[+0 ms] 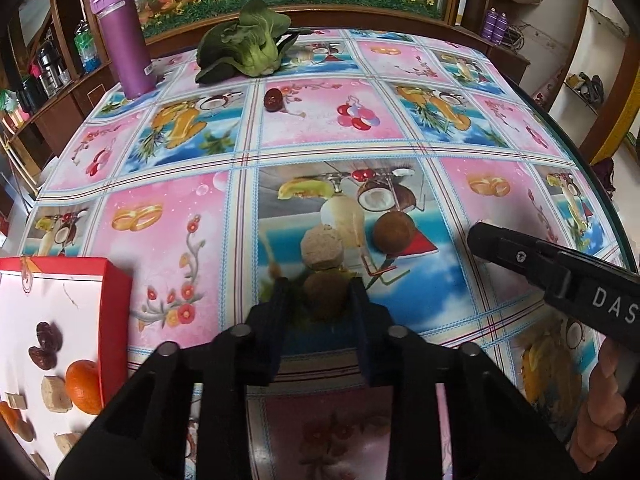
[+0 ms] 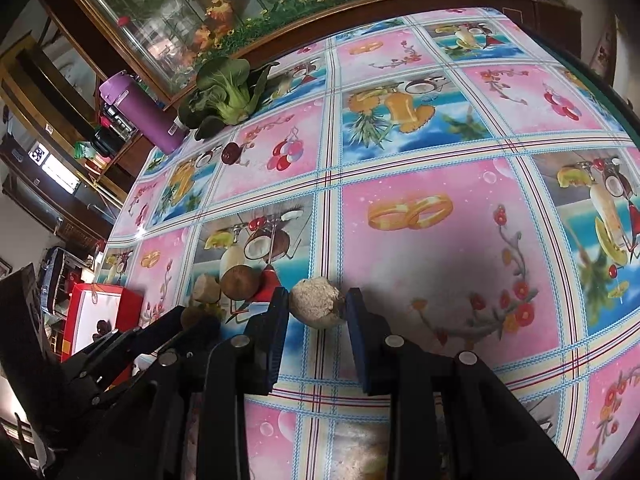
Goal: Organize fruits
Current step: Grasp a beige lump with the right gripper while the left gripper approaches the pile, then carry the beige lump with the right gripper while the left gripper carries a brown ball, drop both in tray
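On the patterned tablecloth, the left gripper clamps a brown fruit; the right gripper stands open around a pale fruit. A red box sits left; bok choy and a purple bottle are far off.

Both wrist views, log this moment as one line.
left gripper: around brown fruit | right gripper: around pale fruit | box: partly filled

Black plastic tongs with 4 round silver pivot pins, dark blue pads, white "DAS" lettering.
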`<state>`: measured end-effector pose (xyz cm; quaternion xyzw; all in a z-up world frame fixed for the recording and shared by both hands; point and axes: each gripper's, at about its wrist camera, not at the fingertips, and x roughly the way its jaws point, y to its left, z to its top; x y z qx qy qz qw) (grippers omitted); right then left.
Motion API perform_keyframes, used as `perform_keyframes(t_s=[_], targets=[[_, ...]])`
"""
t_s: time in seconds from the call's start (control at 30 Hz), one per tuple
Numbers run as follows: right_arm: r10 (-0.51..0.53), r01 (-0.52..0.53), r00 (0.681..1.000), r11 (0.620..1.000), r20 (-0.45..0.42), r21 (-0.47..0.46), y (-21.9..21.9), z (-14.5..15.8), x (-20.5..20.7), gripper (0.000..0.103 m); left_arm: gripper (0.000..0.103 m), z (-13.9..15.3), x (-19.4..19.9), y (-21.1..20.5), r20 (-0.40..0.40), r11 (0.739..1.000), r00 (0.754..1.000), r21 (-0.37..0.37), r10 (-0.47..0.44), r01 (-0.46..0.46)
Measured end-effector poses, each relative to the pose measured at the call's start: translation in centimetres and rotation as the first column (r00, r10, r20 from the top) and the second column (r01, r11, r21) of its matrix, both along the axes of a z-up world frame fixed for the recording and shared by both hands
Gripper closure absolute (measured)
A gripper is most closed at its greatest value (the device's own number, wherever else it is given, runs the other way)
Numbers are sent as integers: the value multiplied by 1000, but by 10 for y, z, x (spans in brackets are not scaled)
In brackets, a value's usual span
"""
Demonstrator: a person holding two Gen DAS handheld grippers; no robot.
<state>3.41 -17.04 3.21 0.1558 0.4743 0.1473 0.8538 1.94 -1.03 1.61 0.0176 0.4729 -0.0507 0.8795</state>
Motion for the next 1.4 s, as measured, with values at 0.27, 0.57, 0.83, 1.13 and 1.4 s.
perform_keyframes(t_s=[0.27, 0.57, 0.83, 1.13, 1.4], targets=[[19, -18, 1000, 999, 20, -41, 9, -1, -2, 75, 78, 4, -7, 0, 16, 1000, 1000, -23, -12, 13], [48, -42, 991, 998, 121, -49, 20, 10, -14, 75, 78, 38, -52, 18, 120, 999, 993, -33, 16, -12], [201, -201, 947, 979, 252, -23, 73, 28, -61, 75, 78, 69, -117, 74, 217, 996, 972, -14, 92, -91], [409, -412, 865, 910, 292, -54, 166, 47, -112, 75, 78, 64, -174, 168, 255, 954, 926, 38, 278, -297], [537, -531, 799, 841, 271, -102, 230, 43, -141, 75, 78, 47, -197, 212, 244, 929, 903, 27, 353, -370]])
